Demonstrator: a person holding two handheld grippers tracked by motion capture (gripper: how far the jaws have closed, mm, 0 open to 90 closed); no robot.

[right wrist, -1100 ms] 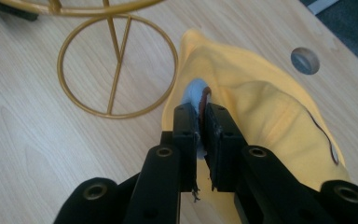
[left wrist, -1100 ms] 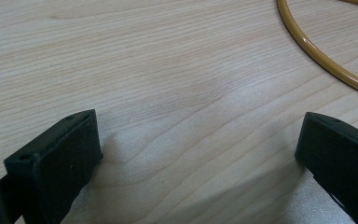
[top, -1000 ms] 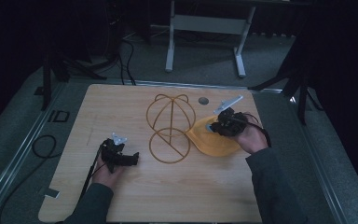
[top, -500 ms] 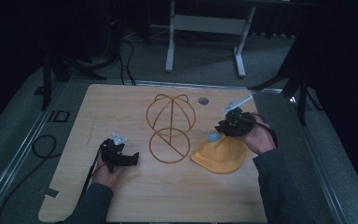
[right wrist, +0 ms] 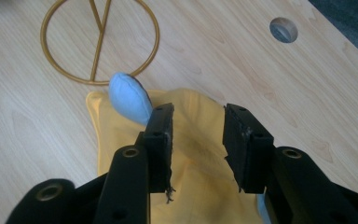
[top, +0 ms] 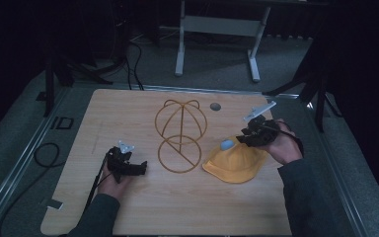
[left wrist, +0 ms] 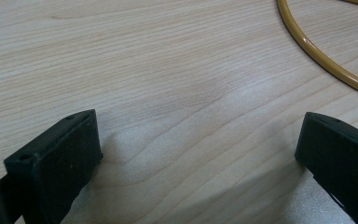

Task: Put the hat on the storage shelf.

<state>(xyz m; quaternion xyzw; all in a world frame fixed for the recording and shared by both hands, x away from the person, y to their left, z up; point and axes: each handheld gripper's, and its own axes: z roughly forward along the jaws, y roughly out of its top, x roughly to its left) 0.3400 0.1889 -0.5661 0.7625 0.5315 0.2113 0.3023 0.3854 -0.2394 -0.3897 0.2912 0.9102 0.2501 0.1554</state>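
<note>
Yellow fabric makes up the item in hand: a soft hat [top: 234, 163] with a pale blue ear or pompom [top: 226, 144] at its far-left edge, lying flat on the surface [top: 128, 113] right of centre, just beside the ring base of the gold wire hat stand [top: 180, 136].

Handling, by judgement: the hat is light, limp and creased; it will sag and fold when lifted from one point. It is not fragile and not slippery. The brim edge or a pinch of the crown cloth offers the surest hold; the stuffed blue ear is a poorer grip, as it may squash and slide out.

Right hand-held gripper [right wrist: 196, 140]: it hangs over the hat at the hat's far-right side. Its jaws have just been opening and now stand apart, the yellow cloth below the gap and nothing pressed between the pads.

Left hand-held gripper [left wrist: 196, 154]: it rests low at the near left, jaws wide apart over bare wood, holding nothing.

Stand: thin wire, open dome on a ring; likely light and easy to tip or shove.

Surface: pale wood-grain board, smooth, with a round cable hole [top: 215, 106] at the far side. Room: dark, grey floor, cables at the left, a white frame's legs [top: 217, 44] beyond.
</note>
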